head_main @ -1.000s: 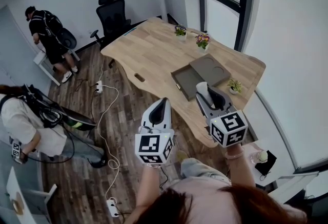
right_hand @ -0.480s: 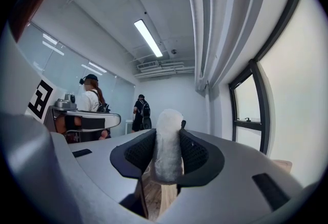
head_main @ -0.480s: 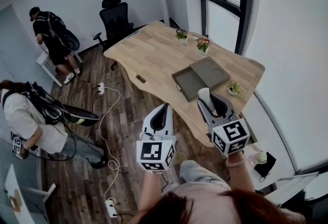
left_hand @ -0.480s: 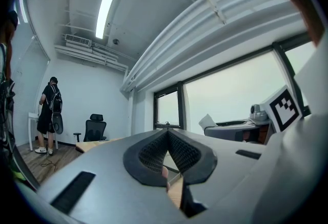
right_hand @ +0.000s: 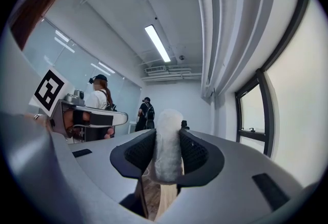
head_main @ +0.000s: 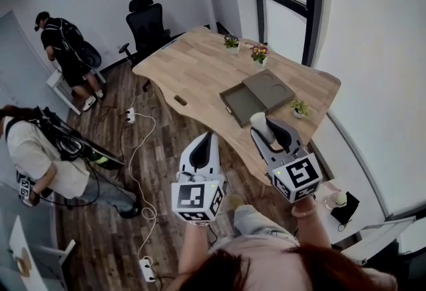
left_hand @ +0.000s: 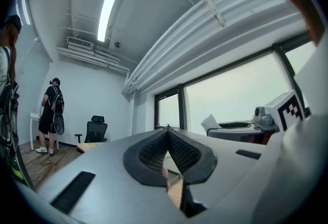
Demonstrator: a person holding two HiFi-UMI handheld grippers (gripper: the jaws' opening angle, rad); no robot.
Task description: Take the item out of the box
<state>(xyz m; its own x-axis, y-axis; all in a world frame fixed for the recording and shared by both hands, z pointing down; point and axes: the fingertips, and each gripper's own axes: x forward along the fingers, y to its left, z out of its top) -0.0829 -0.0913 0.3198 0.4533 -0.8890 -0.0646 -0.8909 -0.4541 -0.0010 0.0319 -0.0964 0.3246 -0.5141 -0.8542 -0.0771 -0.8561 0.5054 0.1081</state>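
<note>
Right claw (head_main: 266, 130) grips the white item (right_hand: 168, 143) well clear of the box (head_main: 241, 104), so removal appears complete; left claw (head_main: 210, 138) is clenched, empty.

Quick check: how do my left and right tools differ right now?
The left tool is shut and empty; the right tool is clamped on a white fuzzy item. In the head view the left tool shows against the floor, the right tool against the table edge by the open box. Both point level, toward the table.
</note>
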